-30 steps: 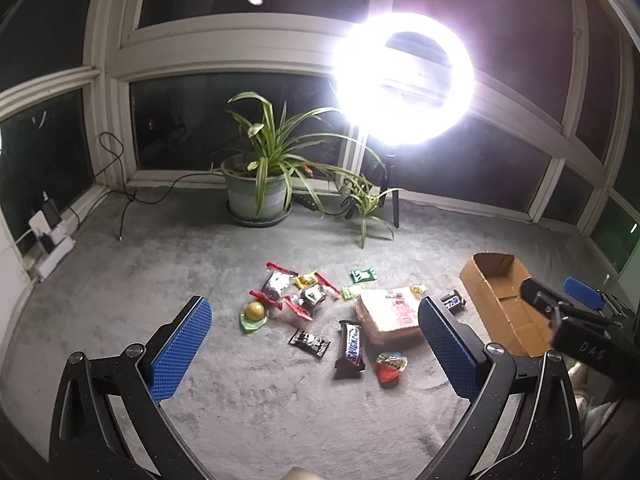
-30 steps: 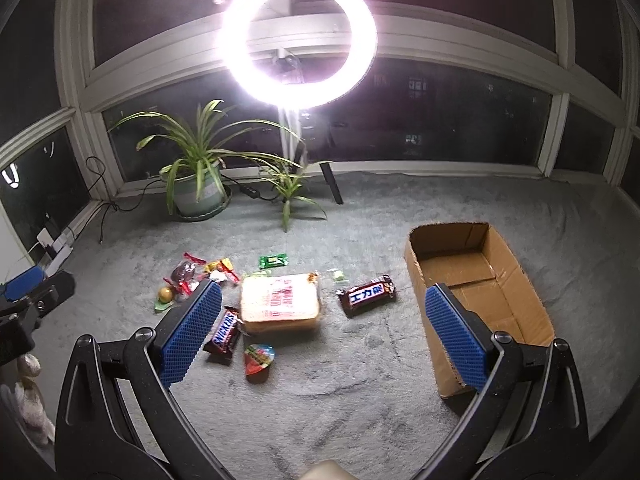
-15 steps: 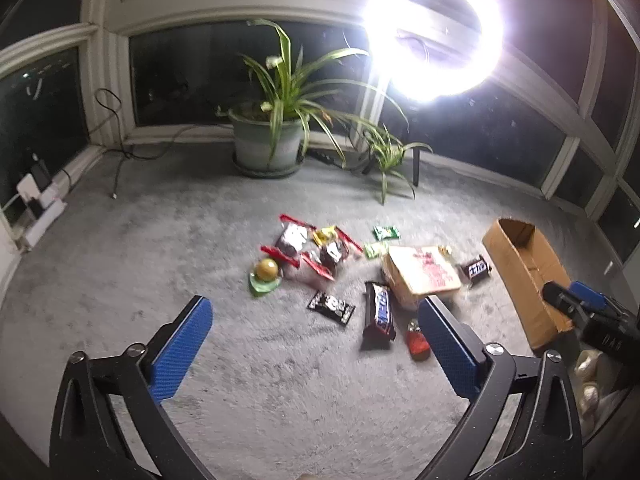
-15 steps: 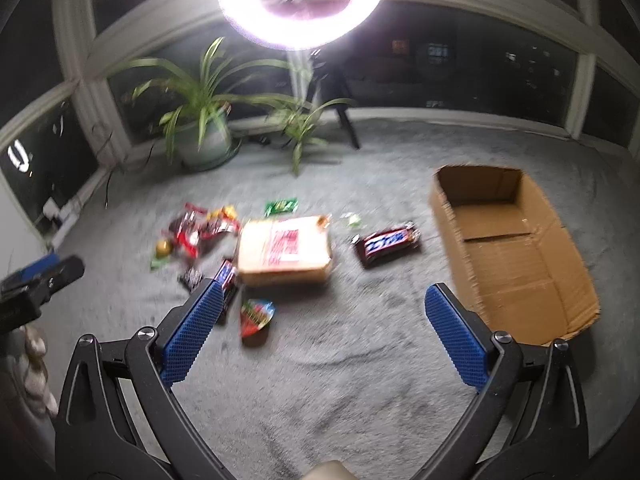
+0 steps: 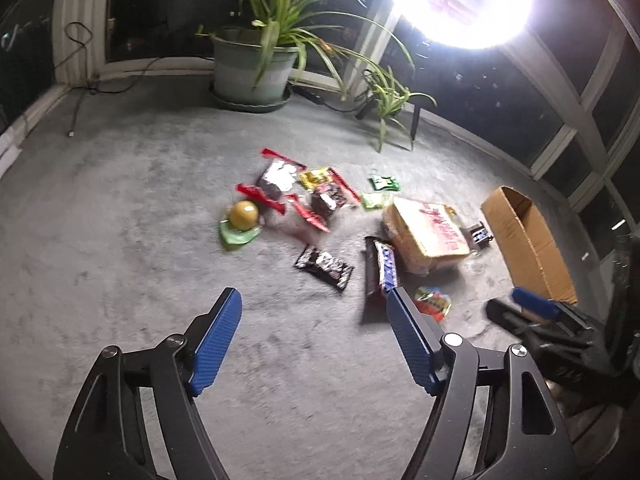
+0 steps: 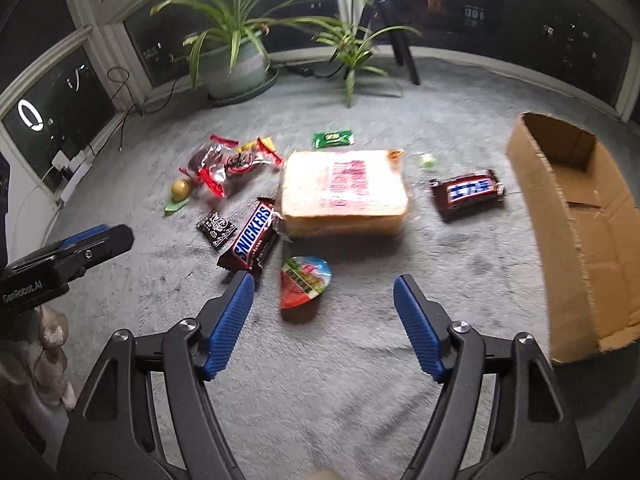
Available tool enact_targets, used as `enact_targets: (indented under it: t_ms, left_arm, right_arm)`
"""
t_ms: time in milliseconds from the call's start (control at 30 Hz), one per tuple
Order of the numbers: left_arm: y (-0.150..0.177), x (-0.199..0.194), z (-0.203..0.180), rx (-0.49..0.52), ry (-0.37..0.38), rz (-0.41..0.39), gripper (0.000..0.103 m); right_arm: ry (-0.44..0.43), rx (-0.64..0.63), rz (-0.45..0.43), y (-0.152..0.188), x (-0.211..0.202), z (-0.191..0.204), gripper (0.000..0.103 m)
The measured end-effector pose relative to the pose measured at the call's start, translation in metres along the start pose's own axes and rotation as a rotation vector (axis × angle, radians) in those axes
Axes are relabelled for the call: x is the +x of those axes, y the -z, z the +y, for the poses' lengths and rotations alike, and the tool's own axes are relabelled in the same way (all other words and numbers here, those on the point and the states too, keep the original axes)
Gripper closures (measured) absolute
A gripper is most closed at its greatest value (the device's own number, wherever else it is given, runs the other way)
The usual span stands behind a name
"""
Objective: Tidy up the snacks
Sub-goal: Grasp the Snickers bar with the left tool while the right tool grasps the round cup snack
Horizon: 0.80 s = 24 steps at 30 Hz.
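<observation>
Carpet (image 6: pixel 360 380): grey pile; it carries everything listed below you.
Cardboard box (image 6: pixel 580 216): open-topped and empty, lying at the right of the right wrist view, well apart from the snack pile.
Potted plant (image 5: pixel 256 60): stands at the far window; a smaller plant (image 6: pixel 352 48) is beside it, under the ring light (image 5: pixel 460 0).
Bread bag (image 6: pixel 344 192): the largest snack, lying flat at the centre of the pile, red print facing up.
Snickers bar (image 6: pixel 252 240): touches the bread bag's near-left corner, label readable.
Second chocolate bar (image 6: pixel 468 192): right of the bread bag, between it and the cardboard box.
Red-edged wrappers (image 6: pixel 228 164): a loose cluster at the far left of the pile.
Jelly cup (image 6: pixel 304 280): nearest to you, just ahead of your right gripper's left finger.
Black sachet (image 6: pixel 216 228): just left of the Snickers bar.
Green packet (image 6: pixel 332 138): beyond the bread bag.
Gold ball (image 6: pixel 181 189): sits on a green wrapper at the pile's left edge.
Left gripper (image 5: pixel 314 312): your jaws are closing, still parted, nothing between them, only carpet.
Right gripper (image 6: pixel 324 300): your jaws are closing, still parted; no pad touches any snack.
</observation>
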<state>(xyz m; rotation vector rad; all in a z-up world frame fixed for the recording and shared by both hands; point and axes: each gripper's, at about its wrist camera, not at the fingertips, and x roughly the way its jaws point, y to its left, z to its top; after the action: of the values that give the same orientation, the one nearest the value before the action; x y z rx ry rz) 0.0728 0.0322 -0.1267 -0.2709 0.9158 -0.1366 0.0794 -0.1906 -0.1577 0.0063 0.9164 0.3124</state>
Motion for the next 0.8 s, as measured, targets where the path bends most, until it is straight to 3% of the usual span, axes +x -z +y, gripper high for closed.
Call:
enact_targets:
  t_ms: [167,233,300,433,800]
  left_arm:
    - [-0.004,0.023,-0.015,0.059,0.039,0.042,0.039]
    - [-0.005,0.034,-0.02,0.079,0.061,0.062,0.048]
    - [-0.006,0.043,-0.023,0.093,0.075,0.076,0.049]
    - [-0.008,0.059,-0.028,0.111,0.119,0.116,0.059]
    - [-0.02,0.096,-0.043,0.16,0.17,0.169,0.06]
  right_arm:
    - [-0.013,-0.031,0.036,-0.002,0.021,0.01,0.044]
    - [-0.018,-0.033,0.052,-0.003,0.028,0.01,0.049]
    - [-0.023,-0.038,0.064,-0.003,0.035,0.009,0.054]
    - [-0.045,-0.033,0.085,-0.003,0.045,0.005,0.057]
    - [-0.071,-0.03,0.121,-0.001,0.063,-0.005,0.059]
